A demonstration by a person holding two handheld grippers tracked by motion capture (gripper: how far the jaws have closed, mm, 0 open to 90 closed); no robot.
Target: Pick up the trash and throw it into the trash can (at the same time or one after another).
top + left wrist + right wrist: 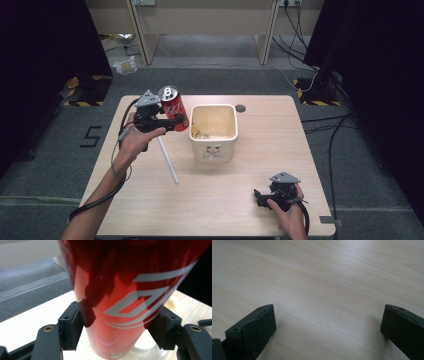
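A red soda can (172, 107) hangs tilted above the table, just left of the cream tub (213, 150), with my left gripper (176, 121) shut on its side. In the left gripper view the can (125, 297) stands large between both pads (75, 322), which press on it. My right gripper (260, 196) rests low near the table's front right, held by a hand. Its jaws stand wide apart in the right gripper view, with bare wood between the right gripper's (328, 322) fingertips.
A white stick (168, 160) lies on the wooden table (260, 145) left of the tub. A round cable hole (240, 108) sits behind the tub. Dark curtains flank the table, and cables run over the floor at the right.
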